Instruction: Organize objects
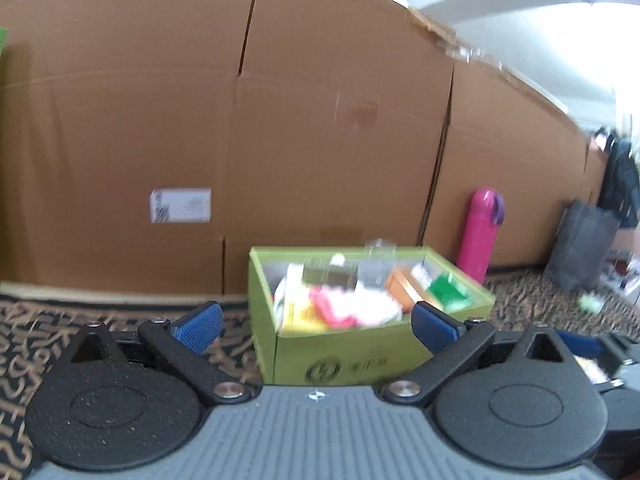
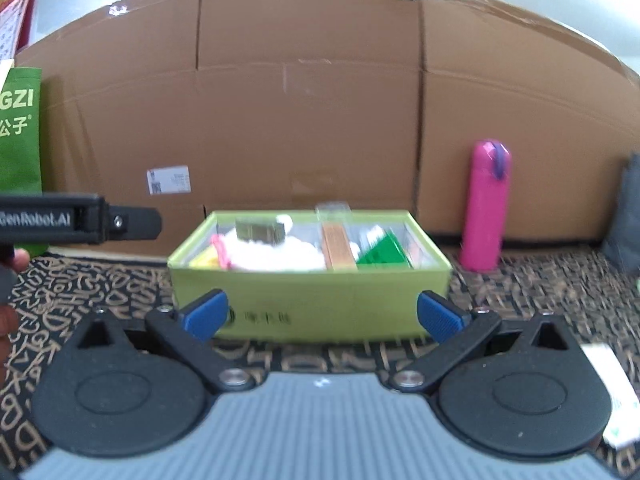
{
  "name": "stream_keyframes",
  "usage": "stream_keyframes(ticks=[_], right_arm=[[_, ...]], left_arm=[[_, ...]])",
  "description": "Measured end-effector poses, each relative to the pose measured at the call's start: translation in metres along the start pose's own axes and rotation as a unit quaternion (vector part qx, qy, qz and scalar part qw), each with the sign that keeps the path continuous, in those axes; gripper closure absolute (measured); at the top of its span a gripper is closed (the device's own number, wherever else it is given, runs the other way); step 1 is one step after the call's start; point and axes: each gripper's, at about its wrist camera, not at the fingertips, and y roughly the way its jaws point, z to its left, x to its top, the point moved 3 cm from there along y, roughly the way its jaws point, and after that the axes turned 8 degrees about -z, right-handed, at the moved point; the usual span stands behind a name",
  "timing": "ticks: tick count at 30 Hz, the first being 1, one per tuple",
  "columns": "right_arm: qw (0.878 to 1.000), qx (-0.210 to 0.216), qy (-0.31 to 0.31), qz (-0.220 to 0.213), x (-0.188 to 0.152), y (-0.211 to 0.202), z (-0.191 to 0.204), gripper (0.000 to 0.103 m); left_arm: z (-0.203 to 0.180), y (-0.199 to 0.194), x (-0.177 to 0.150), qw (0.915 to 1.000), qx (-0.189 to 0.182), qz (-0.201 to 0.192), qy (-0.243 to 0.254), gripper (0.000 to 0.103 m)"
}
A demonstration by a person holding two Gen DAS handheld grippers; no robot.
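Note:
A lime-green open box (image 1: 352, 350) (image 2: 312, 300) sits on a patterned carpet, filled with several small items: white, pink, yellow, orange and green packets. My left gripper (image 1: 316, 328) is open with nothing between its blue pads, and the box lies just beyond its fingertips. In the right wrist view my right gripper (image 2: 322, 316) is also open and empty, facing the box's front wall from a short way back. The left gripper's black body (image 2: 80, 222) reaches in from the left edge of that view, with a hand behind it.
A wall of large brown cardboard boxes (image 1: 280, 140) (image 2: 320, 120) stands behind the green box. A pink bottle (image 1: 478, 232) (image 2: 486, 204) stands upright at the right of it. A grey bag (image 1: 580, 248) is further right, a green bag (image 2: 20, 128) at far left, a white packet (image 2: 612, 392) near right.

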Motion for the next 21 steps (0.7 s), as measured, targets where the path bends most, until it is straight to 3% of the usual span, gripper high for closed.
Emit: stream_keyframes(ticks=[8,12,21], right_arm=[[0.996,-0.06,0.033,0.057,-0.036,-0.012,-0.019,0.0],[0.995,-0.065,0.041,0.064,-0.042,-0.012,-0.024,0.0],[0.993,-0.082,0.031,0.08,-0.042,-0.003,-0.018,0.0]], left_arm=[[-0.015,0.017,-0.043,0.9926,0.044,0.098,0.057,0.0],[-0.017,0.018,-0.048,0.9908,0.055,0.102,0.07,0.0],[-0.016,0.011,-0.049,0.9926,0.041,0.099,0.057,0.0]])
